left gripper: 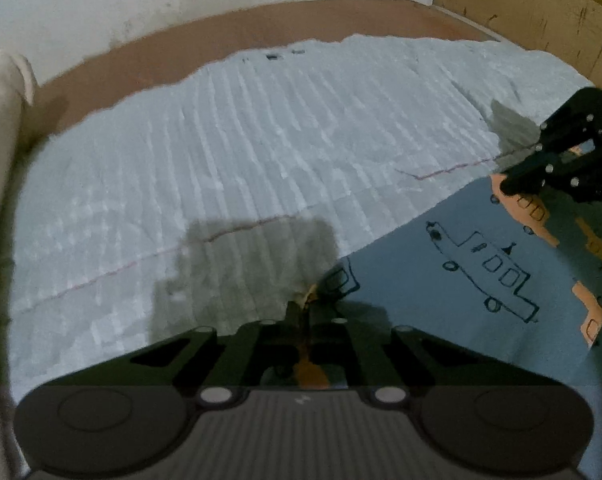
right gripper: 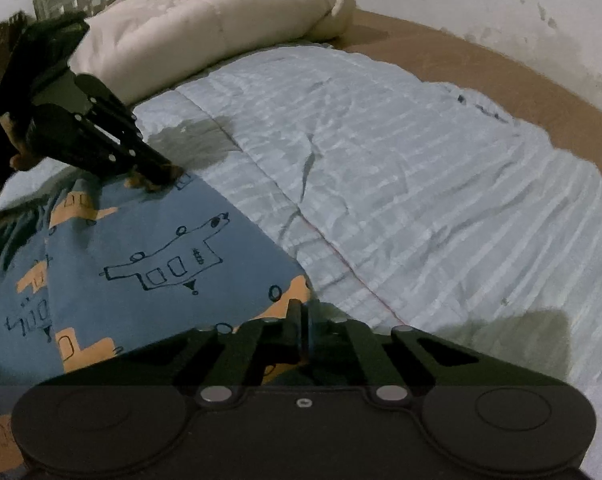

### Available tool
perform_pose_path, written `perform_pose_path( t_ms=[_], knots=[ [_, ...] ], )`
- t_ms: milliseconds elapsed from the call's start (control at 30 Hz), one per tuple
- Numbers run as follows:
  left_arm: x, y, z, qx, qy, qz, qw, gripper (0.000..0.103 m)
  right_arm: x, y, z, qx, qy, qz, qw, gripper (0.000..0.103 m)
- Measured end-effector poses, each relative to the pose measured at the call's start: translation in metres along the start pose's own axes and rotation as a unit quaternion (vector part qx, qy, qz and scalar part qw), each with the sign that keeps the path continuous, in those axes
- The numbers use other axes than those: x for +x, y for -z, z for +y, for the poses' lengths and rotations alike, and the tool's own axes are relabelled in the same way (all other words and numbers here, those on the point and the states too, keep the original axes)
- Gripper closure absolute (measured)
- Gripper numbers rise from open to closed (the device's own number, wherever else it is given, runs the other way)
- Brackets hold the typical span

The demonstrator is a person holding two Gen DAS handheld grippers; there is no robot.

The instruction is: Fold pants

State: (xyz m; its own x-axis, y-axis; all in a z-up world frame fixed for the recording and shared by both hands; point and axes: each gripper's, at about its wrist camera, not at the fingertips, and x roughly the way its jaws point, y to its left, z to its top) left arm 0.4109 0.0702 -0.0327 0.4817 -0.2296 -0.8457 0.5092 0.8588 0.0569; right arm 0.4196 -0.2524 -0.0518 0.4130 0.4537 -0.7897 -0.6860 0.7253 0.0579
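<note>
Blue pants [left gripper: 461, 280] printed with outlined and orange vehicles lie flat on a pale blue quilt [left gripper: 261, 140]. My left gripper [left gripper: 304, 300] is shut on one corner of their straight edge, with orange-printed cloth pinched between the fingers. In the right wrist view the same gripper [right gripper: 167, 178] comes in from the upper left, its tip down on the far corner of the pants [right gripper: 141, 240]. My right gripper [right gripper: 303, 304] is shut on the near corner of that edge. It also shows at the right of the left wrist view [left gripper: 505, 188], tip down on the cloth.
The quilt [right gripper: 421, 180] is ribbed and wrinkled and covers most of the bed. A brown sheet [left gripper: 261, 28] runs along its far side below a white wall. A rolled cream duvet [right gripper: 221, 20] lies at one end, a wooden board [left gripper: 521, 0] at the other.
</note>
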Motion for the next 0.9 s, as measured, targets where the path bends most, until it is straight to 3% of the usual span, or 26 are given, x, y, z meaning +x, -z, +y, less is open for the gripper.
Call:
perform_pose_path(
  t_ms=[267, 500, 900],
  knots=[
    [-0.031, -0.015, 0.008, -0.034, -0.048, -0.077, 0.9954, 0.102, -0.029, -0.021, 0.007, -0.016, 0.066, -0.073, 0.995, 0.103],
    [-0.037, -0.009, 0.006, -0.072, -0.082, -0.115, 0.9873, 0.102, -0.018, -0.035, 0.017, -0.012, 0.137, -0.108, 0.985, 0.103],
    [-0.126, 0.032, -0.039, -0.036, -0.086, -0.199, 0.9757, 0.102, -0.108, -0.003, 0.082, -0.038, 0.145, -0.190, 0.970, 0.103]
  ],
)
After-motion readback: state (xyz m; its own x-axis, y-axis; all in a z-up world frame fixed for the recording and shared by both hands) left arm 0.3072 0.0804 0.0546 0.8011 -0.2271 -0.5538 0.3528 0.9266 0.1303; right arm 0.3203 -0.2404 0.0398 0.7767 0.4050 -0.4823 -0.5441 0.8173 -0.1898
